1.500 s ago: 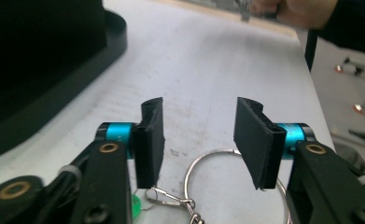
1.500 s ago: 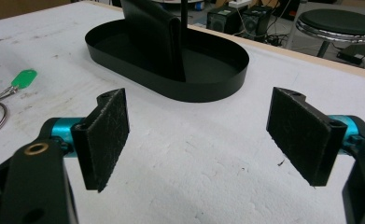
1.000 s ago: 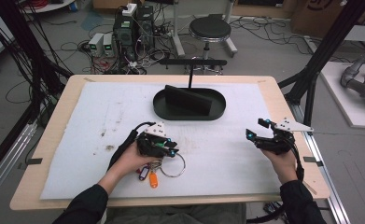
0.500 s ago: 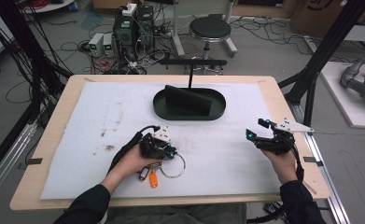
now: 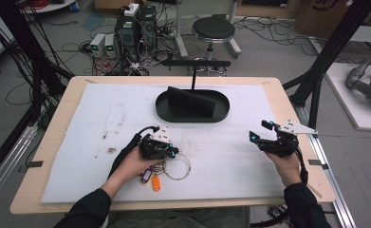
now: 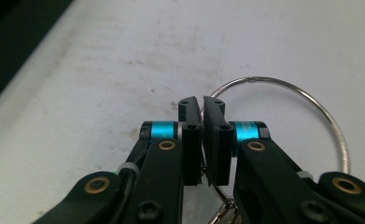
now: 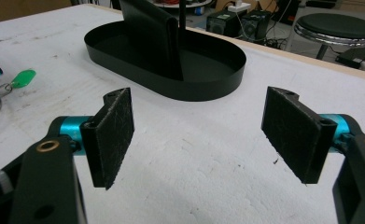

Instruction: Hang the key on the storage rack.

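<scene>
white table padding [image 5: 102, 118] is lying under your grippers — your left gripper [image 6: 201, 106] is pinching the key ring [image 6: 311, 100], just closing on it; your right gripper [image 7: 199, 135], at three o'clock, is gaping wide, gripping nothing.

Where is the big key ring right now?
In the high view the key ring lies on the white mat near the table's front edge, left of centre, its coloured tags just beside it. The left gripper is shut on its wire.

The key ring [image 6: 311, 105] is shiny thin metal; the black tray [image 7: 217, 84] is matt; the white table [image 5: 249, 156] cover looks rough and soft.
</scene>
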{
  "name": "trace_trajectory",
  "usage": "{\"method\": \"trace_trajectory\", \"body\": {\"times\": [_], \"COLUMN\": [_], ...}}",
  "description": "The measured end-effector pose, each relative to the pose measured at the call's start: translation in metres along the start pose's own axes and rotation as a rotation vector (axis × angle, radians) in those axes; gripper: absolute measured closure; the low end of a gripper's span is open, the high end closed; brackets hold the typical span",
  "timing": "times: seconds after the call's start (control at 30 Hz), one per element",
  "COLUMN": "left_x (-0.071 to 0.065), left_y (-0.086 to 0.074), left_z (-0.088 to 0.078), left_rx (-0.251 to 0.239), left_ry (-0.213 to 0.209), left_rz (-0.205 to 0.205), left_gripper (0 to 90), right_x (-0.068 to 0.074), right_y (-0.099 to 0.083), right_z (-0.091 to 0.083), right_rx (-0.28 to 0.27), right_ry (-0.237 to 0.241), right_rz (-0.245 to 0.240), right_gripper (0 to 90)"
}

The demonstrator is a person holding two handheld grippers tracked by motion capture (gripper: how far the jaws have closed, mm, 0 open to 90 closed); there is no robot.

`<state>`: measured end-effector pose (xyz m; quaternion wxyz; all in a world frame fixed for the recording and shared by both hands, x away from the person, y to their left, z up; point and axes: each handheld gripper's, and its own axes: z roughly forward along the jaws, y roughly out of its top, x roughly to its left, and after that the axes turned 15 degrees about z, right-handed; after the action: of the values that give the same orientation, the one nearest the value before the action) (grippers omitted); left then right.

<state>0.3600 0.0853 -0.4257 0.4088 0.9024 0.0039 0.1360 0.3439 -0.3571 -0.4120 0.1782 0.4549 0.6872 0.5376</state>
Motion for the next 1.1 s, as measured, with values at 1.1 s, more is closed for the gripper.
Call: {"method": "trace_trajectory", "body": {"times": [1.1], "left_x": [-0.027], "left_y": [0.012], "left_z": [-0.034], "left_rx": [-0.138], "left_ry": [-0.016], "left_rz": [0.109], "left_gripper": [81.5], "right_x": [0.003], "right_y": [0.003], "right_z": [0.005], "right_rx": [-0.01], "right_ry": [0.011], "right_rz": [-0.007], "right_gripper": [25.6]}}
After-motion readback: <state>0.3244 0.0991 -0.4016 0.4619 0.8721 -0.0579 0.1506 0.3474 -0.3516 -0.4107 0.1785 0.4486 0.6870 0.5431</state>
